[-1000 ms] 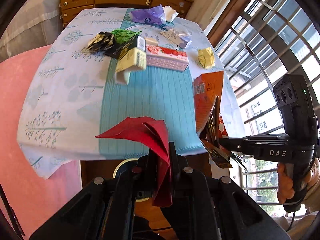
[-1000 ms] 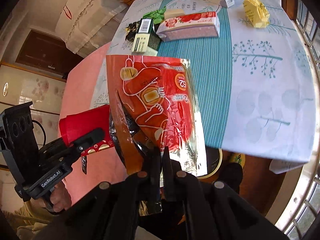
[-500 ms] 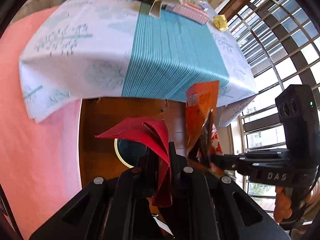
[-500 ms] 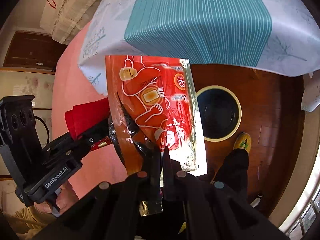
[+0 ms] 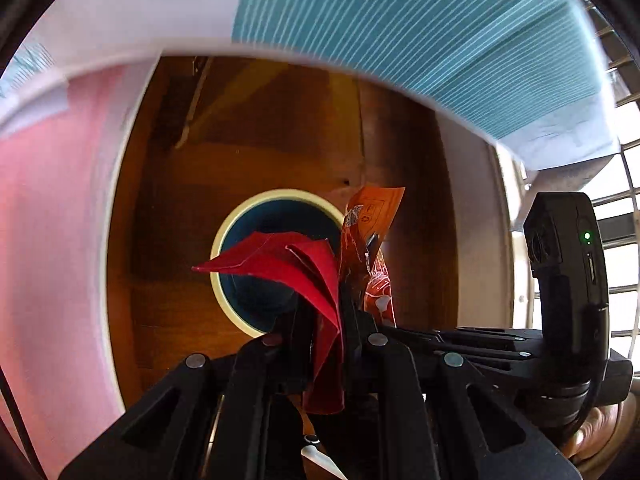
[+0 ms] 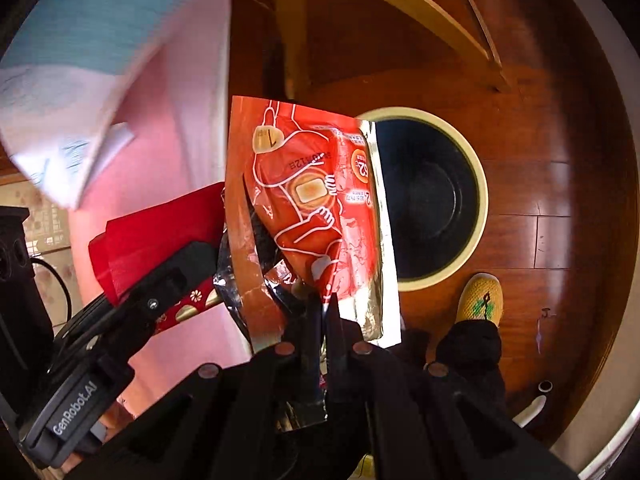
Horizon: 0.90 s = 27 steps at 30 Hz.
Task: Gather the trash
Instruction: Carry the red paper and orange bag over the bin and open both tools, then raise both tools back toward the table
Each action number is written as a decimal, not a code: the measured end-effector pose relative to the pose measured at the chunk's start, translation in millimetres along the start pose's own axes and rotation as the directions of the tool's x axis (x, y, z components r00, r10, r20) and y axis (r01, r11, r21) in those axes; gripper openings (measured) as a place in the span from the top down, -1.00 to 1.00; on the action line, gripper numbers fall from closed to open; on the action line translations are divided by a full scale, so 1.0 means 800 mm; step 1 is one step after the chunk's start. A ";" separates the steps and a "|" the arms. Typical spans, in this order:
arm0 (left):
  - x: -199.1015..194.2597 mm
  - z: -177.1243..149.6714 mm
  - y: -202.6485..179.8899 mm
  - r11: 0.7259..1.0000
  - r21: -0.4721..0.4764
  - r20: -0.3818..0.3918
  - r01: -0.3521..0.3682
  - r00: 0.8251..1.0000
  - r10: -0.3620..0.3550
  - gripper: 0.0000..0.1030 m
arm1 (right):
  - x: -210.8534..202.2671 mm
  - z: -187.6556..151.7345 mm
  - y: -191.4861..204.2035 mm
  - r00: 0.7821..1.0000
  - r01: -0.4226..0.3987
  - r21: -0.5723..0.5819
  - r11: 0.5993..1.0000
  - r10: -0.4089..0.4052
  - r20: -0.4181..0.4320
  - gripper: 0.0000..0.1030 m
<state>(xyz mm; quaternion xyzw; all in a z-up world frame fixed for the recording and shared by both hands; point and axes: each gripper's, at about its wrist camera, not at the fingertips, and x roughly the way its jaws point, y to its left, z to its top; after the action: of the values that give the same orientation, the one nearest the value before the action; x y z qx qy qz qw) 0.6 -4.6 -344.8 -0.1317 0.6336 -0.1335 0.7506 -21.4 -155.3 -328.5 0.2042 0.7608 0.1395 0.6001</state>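
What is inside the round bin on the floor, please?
The bin interior looks dark and empty where visible in the right wrist view. The orange wrapper, held by the right tool, covers its left part, so that part is unknown.

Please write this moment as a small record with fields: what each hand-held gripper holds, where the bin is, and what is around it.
left hand-held gripper: shut on red folded paper
right hand-held gripper: shut on orange foil wrapper
bin: round, cream rim, dark inside, on the wooden floor, below both pieces
tablecloth: teal striped, hangs above
shoe: yellow, beside the bin
trash in bin: none visible
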 end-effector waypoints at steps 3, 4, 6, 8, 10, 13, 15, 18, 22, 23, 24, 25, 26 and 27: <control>0.052 -0.003 0.009 1.000 0.002 -0.023 -0.017 1.000 0.017 0.82 | 0.036 0.018 -0.041 1.000 0.001 0.038 0.999 -0.001 0.007 0.96; 0.069 -0.003 0.013 1.000 0.004 -0.033 -0.027 0.999 0.027 0.81 | 0.047 0.023 -0.056 1.000 0.002 0.052 0.999 -0.003 0.014 0.96; 0.098 -0.005 0.016 0.999 0.006 -0.047 -0.038 0.998 0.038 0.79 | 0.067 0.034 -0.078 1.000 0.001 0.070 0.998 -0.003 0.022 0.96; 0.125 -0.007 0.017 0.998 0.014 -0.056 -0.058 0.997 0.059 0.72 | 0.088 0.046 -0.094 1.000 0.001 0.080 0.997 -0.003 0.021 0.88; 0.146 -0.010 0.021 0.996 0.028 -0.062 -0.086 0.994 0.087 0.50 | 0.102 0.054 -0.106 0.998 0.048 0.064 0.997 -0.049 0.027 0.79; 0.170 -0.012 0.024 0.990 0.029 -0.085 -0.138 0.986 0.140 -0.13 | 0.121 0.061 -0.107 0.993 0.110 0.020 0.994 -0.111 0.039 0.26; 0.176 -0.014 0.031 0.986 0.021 -0.079 -0.166 0.983 0.167 -0.41 | 0.124 0.062 -0.103 0.986 0.158 -0.007 0.987 -0.157 0.055 0.05; 0.165 -0.019 0.036 0.983 0.008 -0.040 -0.181 0.983 0.181 -0.73 | 0.120 0.067 -0.097 0.979 0.192 -0.023 0.981 -0.190 0.071 -0.11; 0.129 -0.022 0.040 0.983 -0.017 0.020 -0.183 0.983 0.183 -0.83 | 0.102 0.062 -0.079 0.966 0.244 -0.078 0.967 -0.236 0.108 -0.11; 0.118 -0.022 0.037 0.982 -0.024 0.030 -0.186 0.982 0.186 -0.86 | 0.093 0.059 -0.072 0.962 0.255 -0.092 0.963 -0.243 0.120 -0.11; 0.108 -0.010 0.037 0.981 -0.031 0.037 -0.189 0.981 0.190 -0.86 | 0.084 0.054 -0.067 0.958 0.268 -0.103 0.958 -0.253 0.134 -0.11; 0.094 -0.011 0.034 0.980 -0.038 0.047 -0.193 0.980 0.195 -0.86 | 0.072 0.050 -0.059 0.953 0.281 -0.112 0.953 -0.264 0.148 -0.11; 0.081 -0.010 0.031 0.979 -0.045 0.053 -0.198 0.978 0.201 -0.86 | 0.058 0.043 -0.049 0.949 0.292 -0.120 0.949 -0.272 0.159 -0.11; 0.065 -0.011 0.028 0.978 -0.051 0.059 -0.204 0.976 0.207 -0.86 | 0.046 0.037 -0.043 0.946 0.299 -0.123 0.946 -0.278 0.166 -0.11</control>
<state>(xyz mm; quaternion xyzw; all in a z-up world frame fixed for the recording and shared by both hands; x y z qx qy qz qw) 1.1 -3.5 -402.3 -0.0862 0.6222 -0.0367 0.7772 -4.5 -169.3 -382.8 0.0555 0.7241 0.0901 0.6815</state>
